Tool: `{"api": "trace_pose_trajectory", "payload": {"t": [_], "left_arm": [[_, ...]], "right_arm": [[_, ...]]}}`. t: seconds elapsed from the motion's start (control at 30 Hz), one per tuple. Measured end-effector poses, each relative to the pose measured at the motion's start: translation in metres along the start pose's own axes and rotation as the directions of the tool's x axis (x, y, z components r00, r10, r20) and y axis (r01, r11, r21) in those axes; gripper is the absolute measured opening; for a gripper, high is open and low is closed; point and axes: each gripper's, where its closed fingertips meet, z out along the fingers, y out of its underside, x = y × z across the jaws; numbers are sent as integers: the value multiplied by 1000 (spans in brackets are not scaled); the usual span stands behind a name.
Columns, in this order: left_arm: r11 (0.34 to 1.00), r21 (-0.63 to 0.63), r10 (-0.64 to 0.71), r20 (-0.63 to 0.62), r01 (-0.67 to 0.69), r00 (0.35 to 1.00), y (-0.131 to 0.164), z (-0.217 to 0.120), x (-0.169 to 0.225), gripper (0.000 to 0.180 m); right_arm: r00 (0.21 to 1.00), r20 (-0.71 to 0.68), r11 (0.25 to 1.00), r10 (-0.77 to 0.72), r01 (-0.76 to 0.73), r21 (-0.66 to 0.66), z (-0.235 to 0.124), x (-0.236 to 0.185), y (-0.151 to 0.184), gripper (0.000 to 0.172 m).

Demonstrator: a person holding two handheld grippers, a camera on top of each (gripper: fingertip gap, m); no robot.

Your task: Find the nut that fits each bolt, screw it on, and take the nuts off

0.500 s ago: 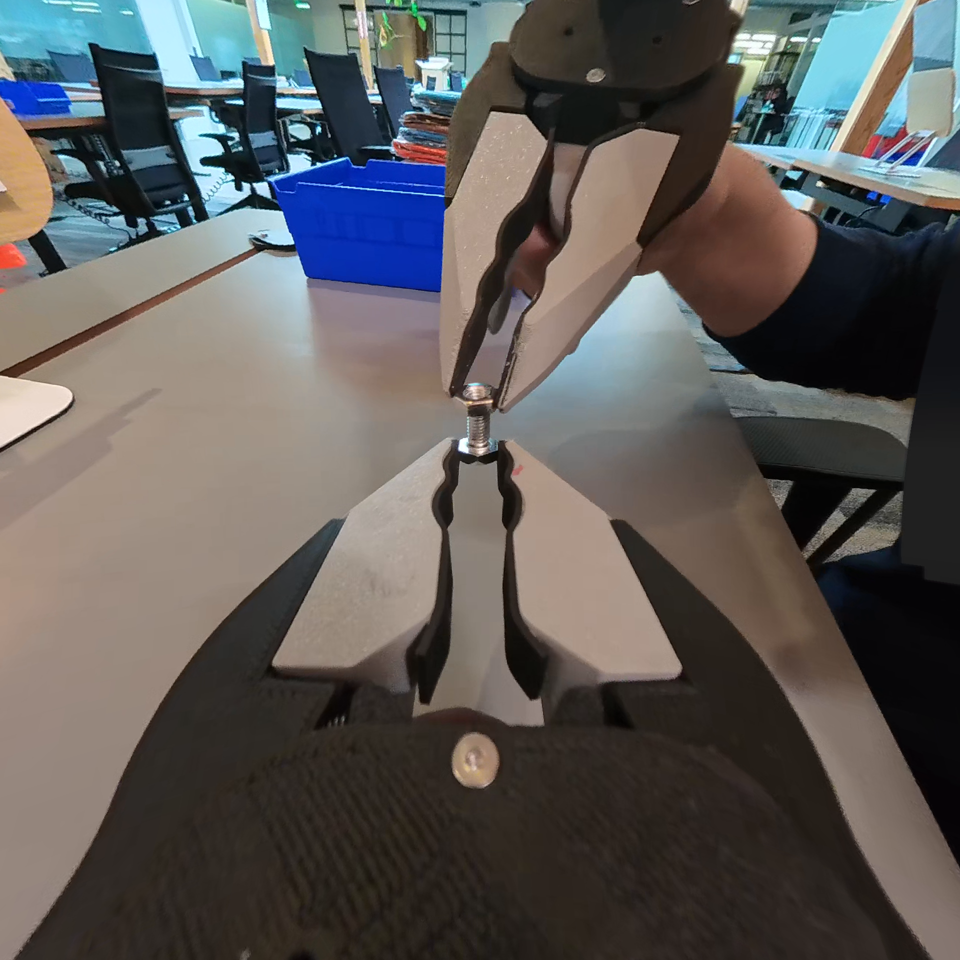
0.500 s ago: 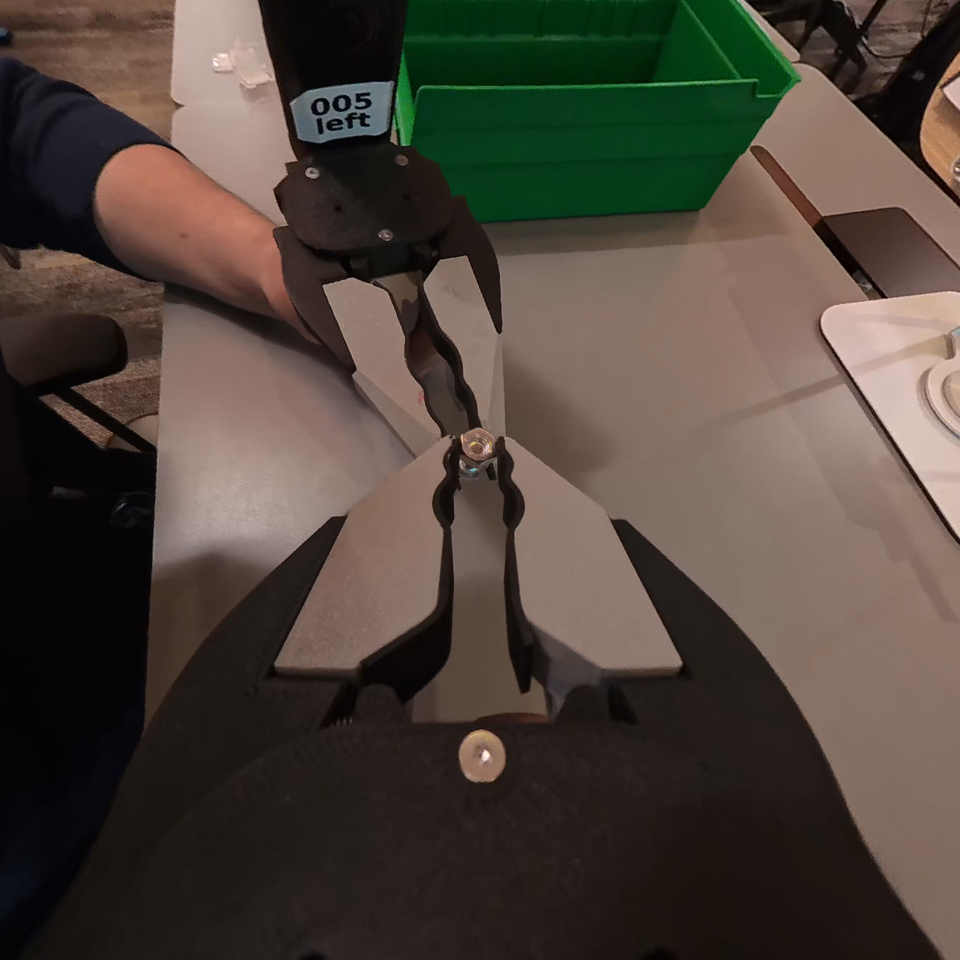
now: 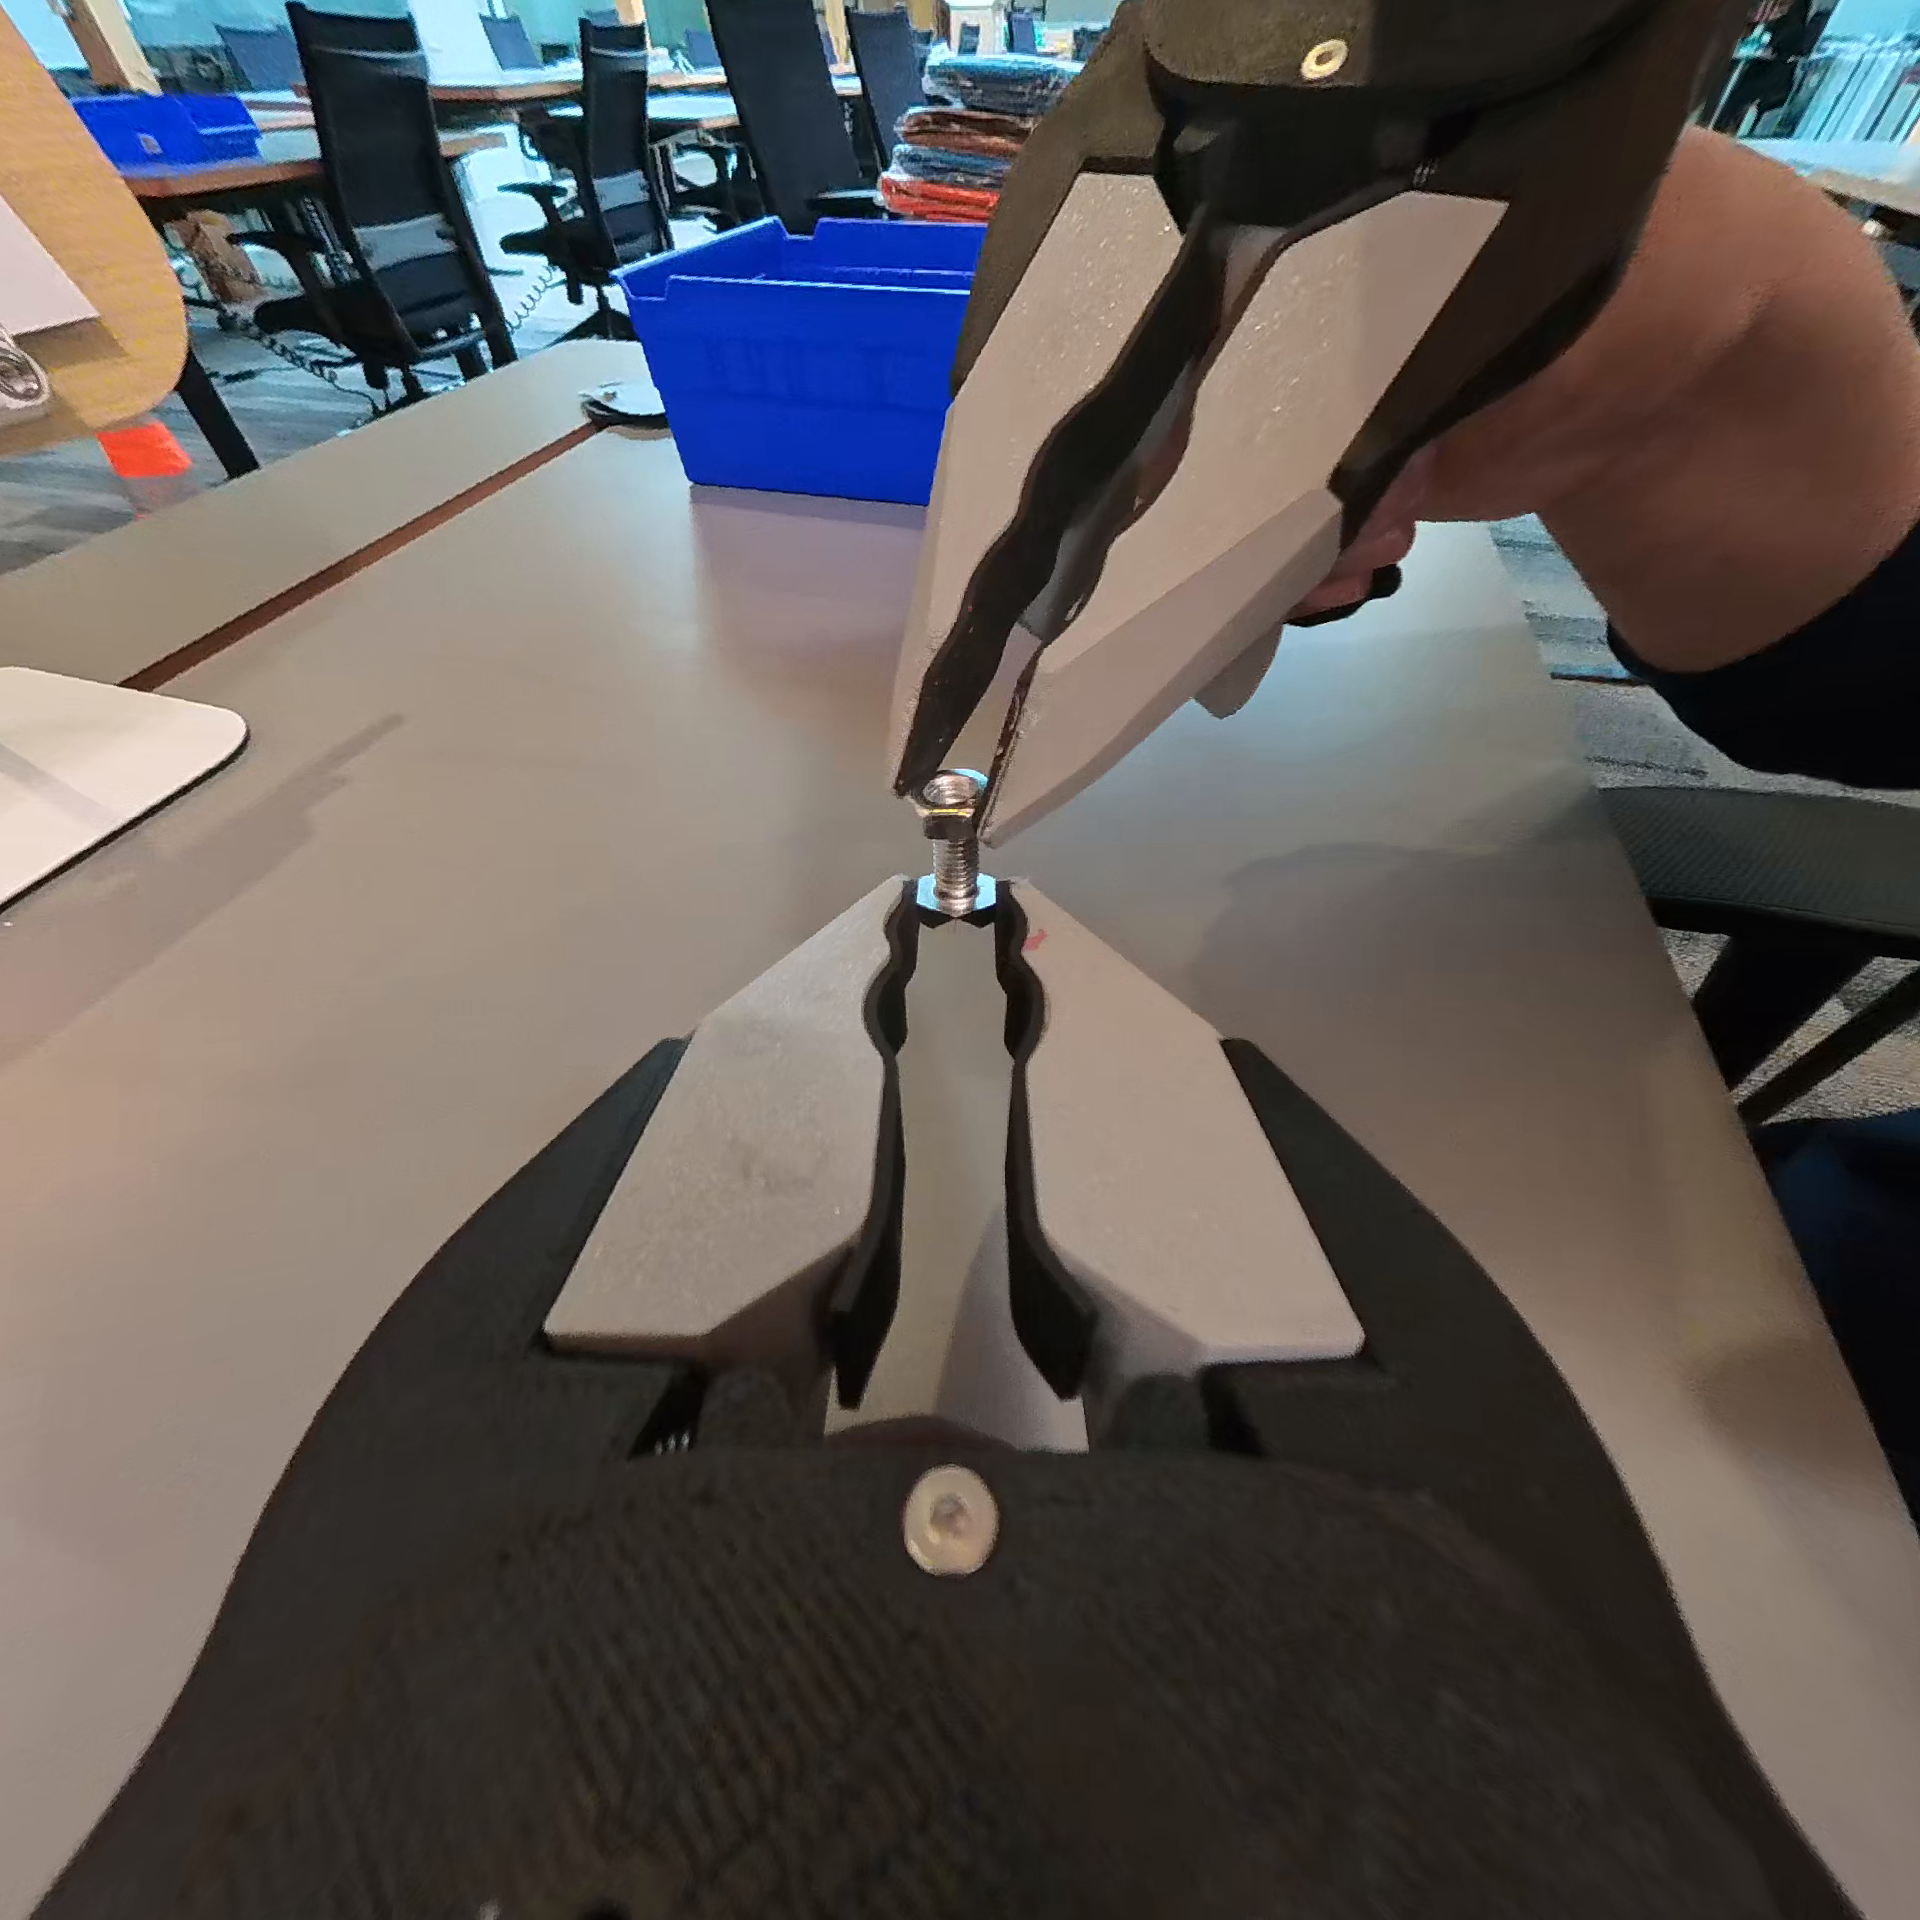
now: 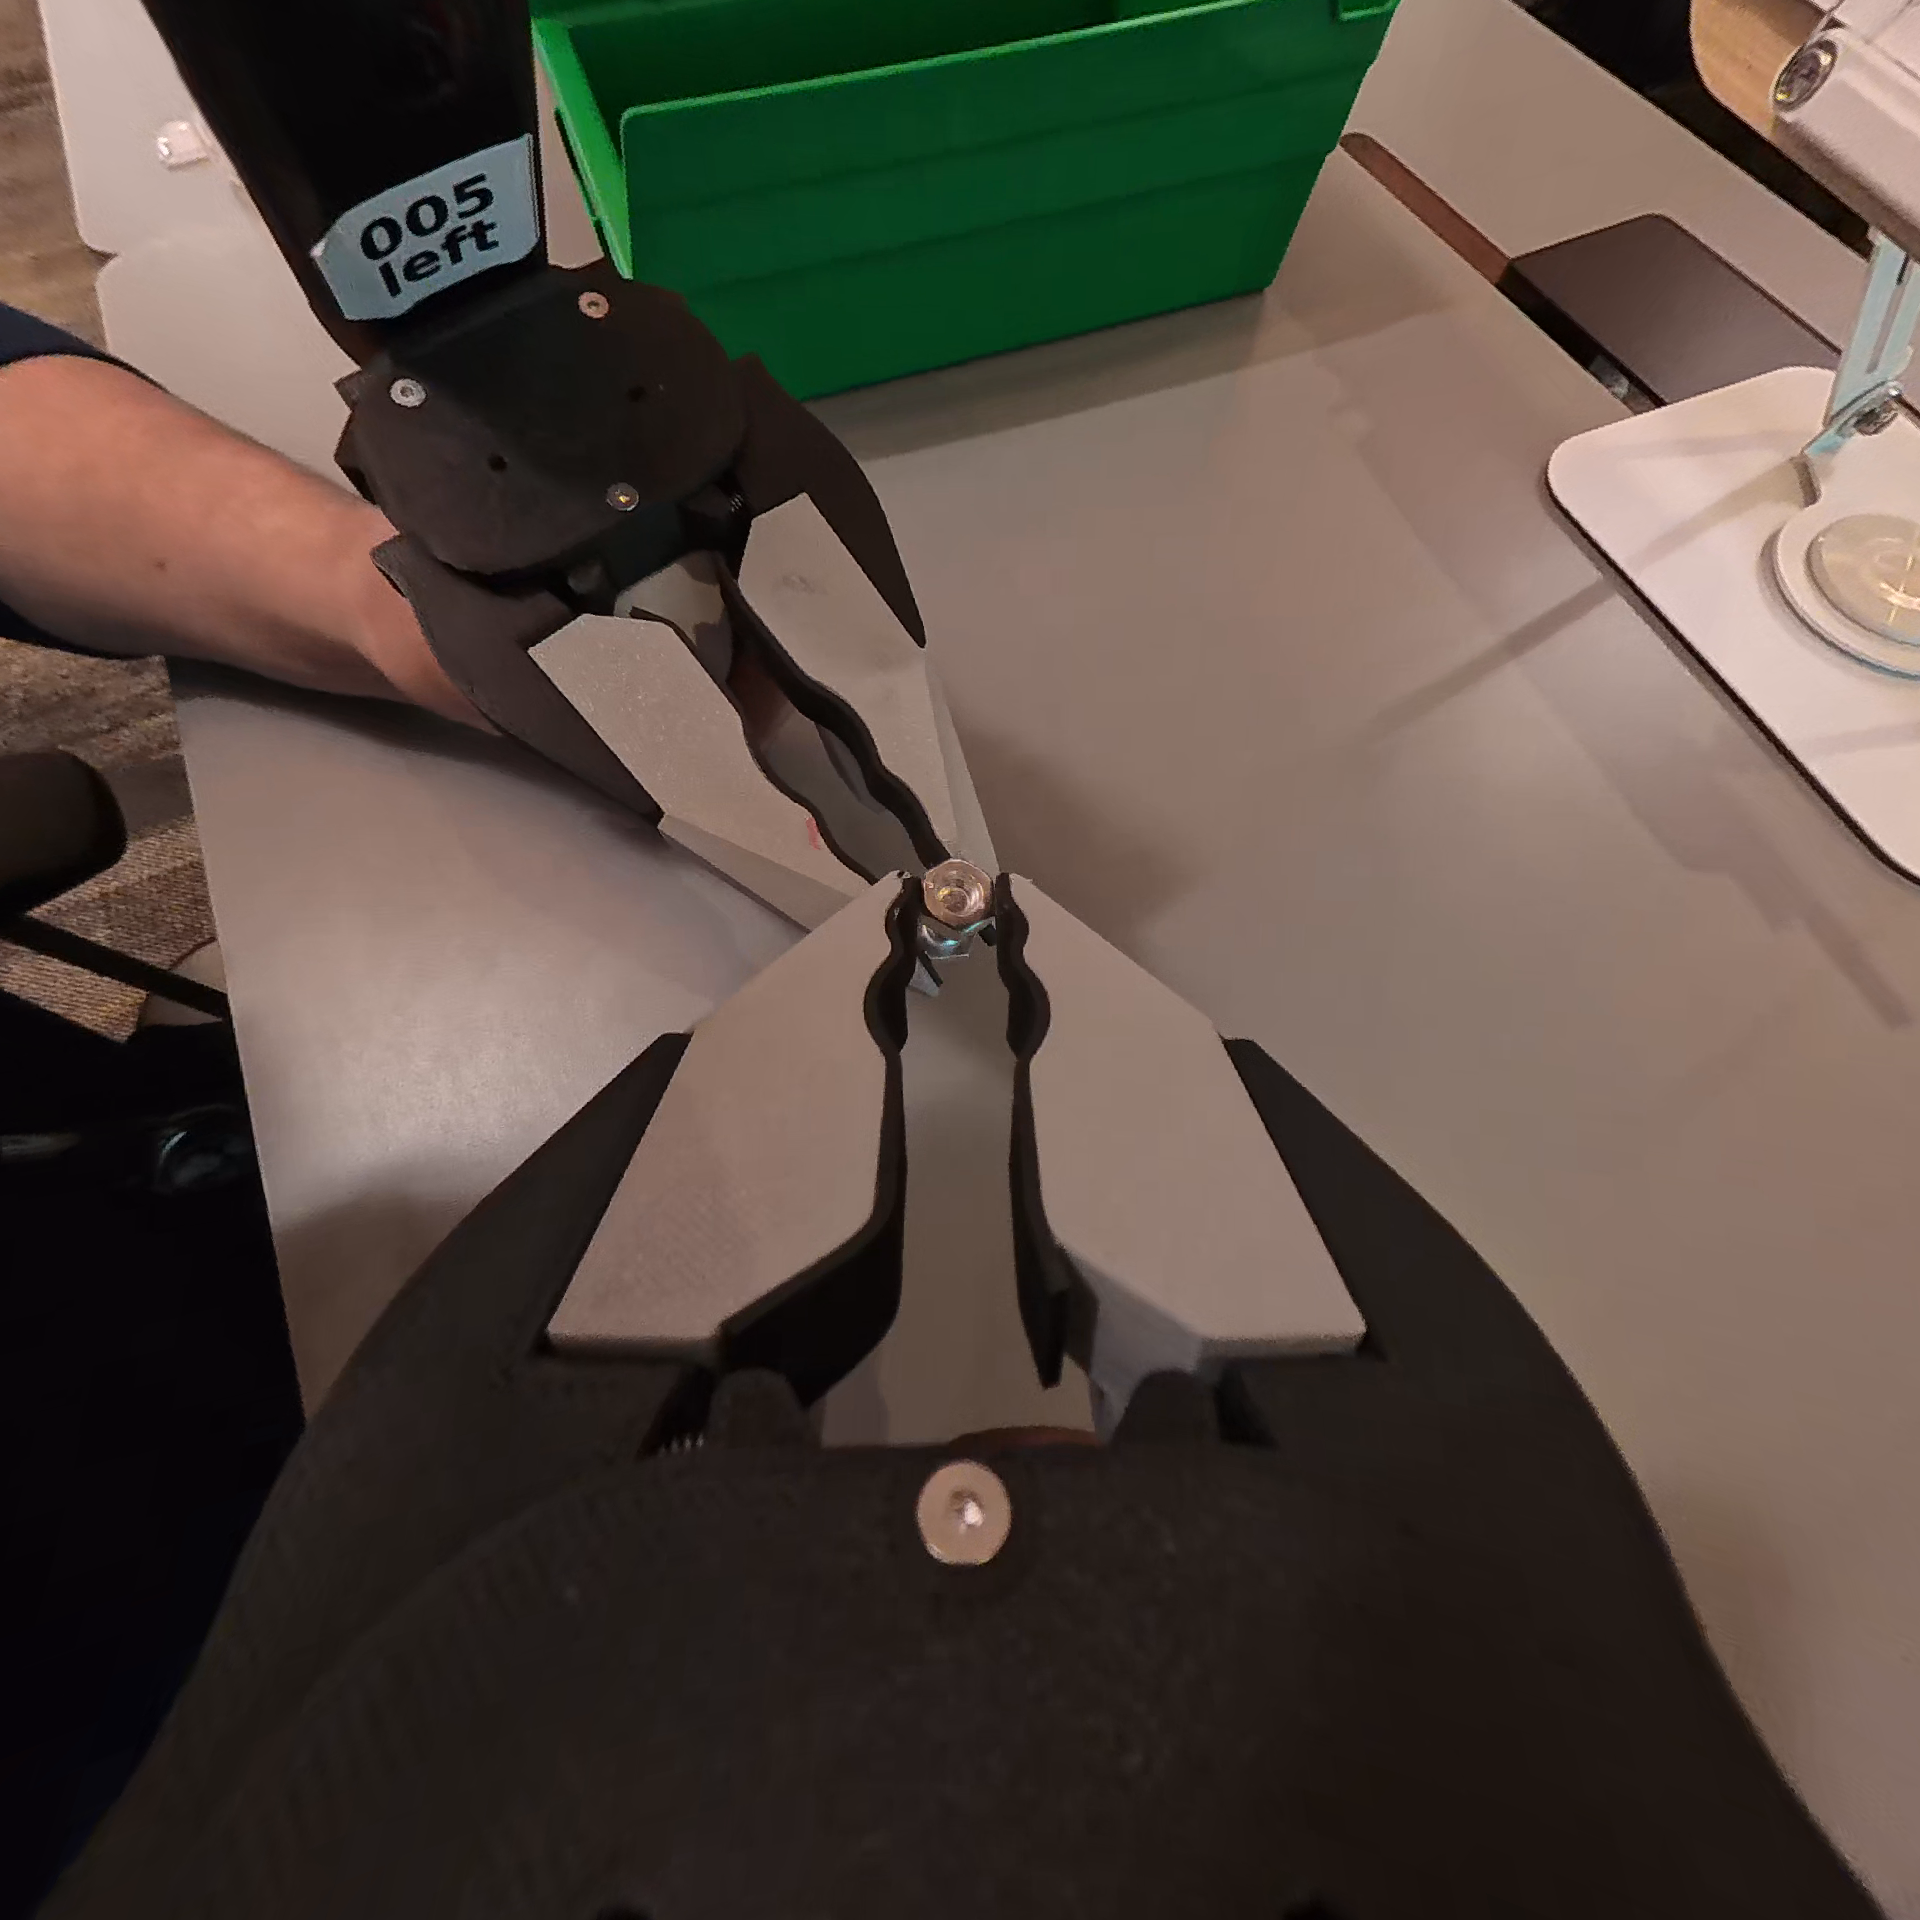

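Observation:
A silver bolt [image 3: 954,864] stands upright above the grey table [image 3: 520,779]. My left gripper [image 3: 954,904] is shut on its hex head [image 3: 954,908] at the lower end. My right gripper [image 3: 951,805] comes down from the upper right and is shut on the silver nut [image 3: 954,795] at the top of the thread. In the right wrist view I look down onto the nut [image 4: 956,894] between my right gripper's [image 4: 956,902] pads. The left gripper [image 4: 928,940] reaches in from the upper left, below the nut.
A blue bin [image 3: 810,364] stands at the table's far side. A green bin [image 4: 935,187] stands at the other end. A white pad [image 4: 1714,623] with a small stand lies at the table's edge, and also shows in the left wrist view [image 3: 94,769]. The person's forearms hold both grippers. The grippers are tip to tip, or close to it.
The right gripper has turned about the bolt's axis with the nut in its pads. The left gripper still holds the bolt head. Both grasps hold.

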Motion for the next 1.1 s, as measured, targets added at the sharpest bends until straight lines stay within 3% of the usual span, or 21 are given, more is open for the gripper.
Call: {"api": "trace_pose_trajectory", "payload": {"t": [0.23,0.33,0.43,0.67,1.1], "left_arm": [[1000,11,-22,-26,22,999,-1,0,1,12],[999,15,-32,-37,33,999,-1,0,0,12],[998,45,-50,-78,54,996,-5,-2,3,12],[983,178,-14,-220,54,975,-26,-13,23,12],[981,191,36,-238,10,971,-28,-14,31,12]], "right_arm": [[1000,1,1000,-19,19,6,0,0,0,12],[999,16,996,-34,32,86,-9,1,-13,27],[995,58,976,-85,71,207,-22,1,-24,29],[940,332,905,-77,-74,419,-38,-19,-27,32],[908,401,901,-122,-68,428,-24,-41,-26,28]]}}
